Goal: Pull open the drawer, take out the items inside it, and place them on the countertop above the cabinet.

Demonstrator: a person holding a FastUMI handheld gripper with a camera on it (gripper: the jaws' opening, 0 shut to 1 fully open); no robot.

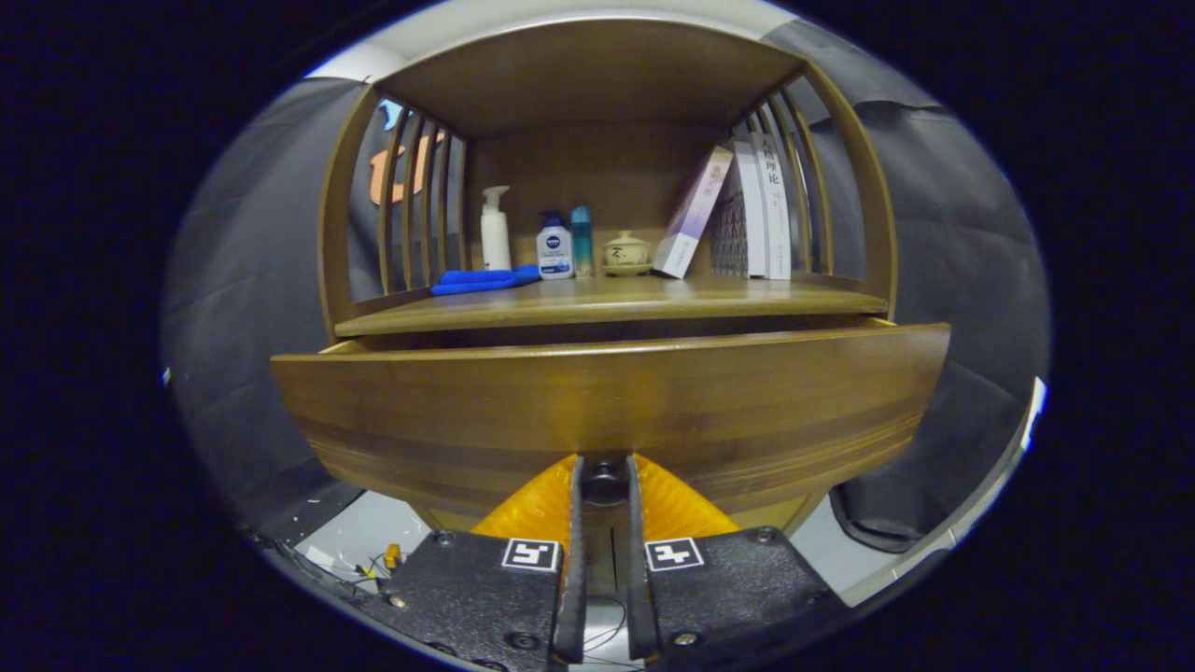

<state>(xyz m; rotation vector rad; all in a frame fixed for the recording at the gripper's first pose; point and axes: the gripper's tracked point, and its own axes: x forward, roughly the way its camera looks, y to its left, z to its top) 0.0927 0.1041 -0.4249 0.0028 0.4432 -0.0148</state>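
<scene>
- Filling most of the scene, a brown wooden cabinet (597, 84) stands against the black cloth wall, with slatted sides (411, 205) and an open shelf under its top board.
- Its drawer (607, 401) is pulled partway out: the curved front stands forward of the cabinet body, and a dark gap shows between the drawer's top edge and the countertop above. What lies inside the drawer cannot be seen from here.
- The countertop (607, 303) is the flat shelf surface just above the drawer, and several things stand at its back.
- Books (761, 205) stand at the right end against the slats, and one pale book (691, 215) leans against them.
- A folded blue cloth (485, 279) lies at the left end of the countertop, touching or just beside the blue-capped bottle.
- A white pump bottle (495, 229) stands behind the cloth; beside it are a white bottle with a blue cap (555, 247) and a slim teal bottle (582, 241), close together.
- A small lidded cup on a saucer (625, 252) sits between the bottles and the leaning book.
- The gripper (605, 481) is at the bottom middle of the drawer front, its two orange-backed fingers (571, 504) drawn narrow and pressing on either side of the dark round knob (605, 483), which sits gripped between them.
- On the pale floor beneath the cabinet's left side lies some small clutter (383, 560), too small to identify.
</scene>
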